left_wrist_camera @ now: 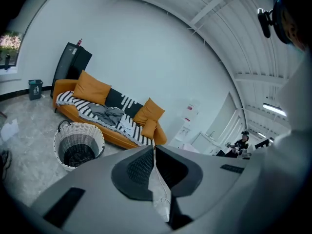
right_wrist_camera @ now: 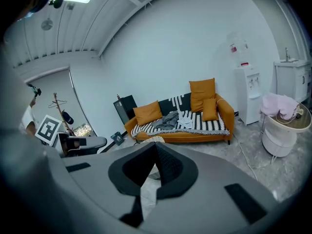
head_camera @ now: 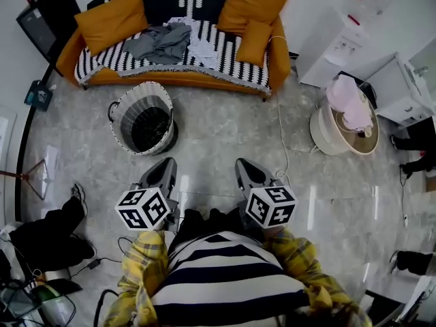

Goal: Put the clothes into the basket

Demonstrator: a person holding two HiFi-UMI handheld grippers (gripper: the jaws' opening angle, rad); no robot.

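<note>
On one sofa (head_camera: 204,80), two garments (head_camera: 160,43); one basket (head_camera: 122,125) nearby

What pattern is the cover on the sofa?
Black-and-white stripes; the cover shows best in head view.

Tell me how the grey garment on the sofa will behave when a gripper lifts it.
The grey garment lies crumpled in soft folds on the sofa, so it is probably floppy and would hang from a single pinch. It looks like thin cloth, so likely light. The white garment lies right beside it and might drag along.
</note>
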